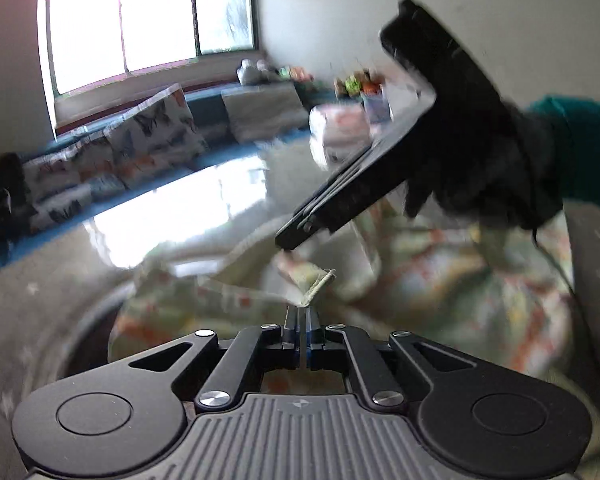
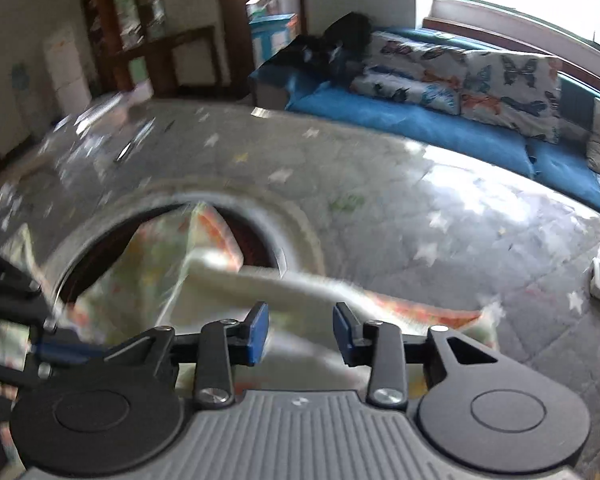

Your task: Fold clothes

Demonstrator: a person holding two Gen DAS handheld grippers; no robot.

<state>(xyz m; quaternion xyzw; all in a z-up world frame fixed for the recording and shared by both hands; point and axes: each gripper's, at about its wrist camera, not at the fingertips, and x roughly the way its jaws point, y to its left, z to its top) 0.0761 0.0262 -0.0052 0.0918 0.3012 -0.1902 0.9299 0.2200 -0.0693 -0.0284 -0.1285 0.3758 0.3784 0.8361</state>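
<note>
left gripper (image 1: 302, 312) jaws pinched tight on hem of floral garment (image 1: 440, 280). garment bunched on grey star-print cover (image 2: 380, 184), partly over dark round opening (image 2: 256, 240) at 11 o'clock of right gripper (image 2: 302, 330). right gripper jaws wide apart, holding nothing, above cloth. frames blurred.

Garment (image 1: 440, 280) pale green-cream with orange floral print; quilt (image 2: 380, 184) grey, white stars; cushions (image 2: 496, 76) white with blue and orange butterflies; mattress (image 2: 412, 120) blue; gripper pads (image 2: 257, 334) blue.
</note>
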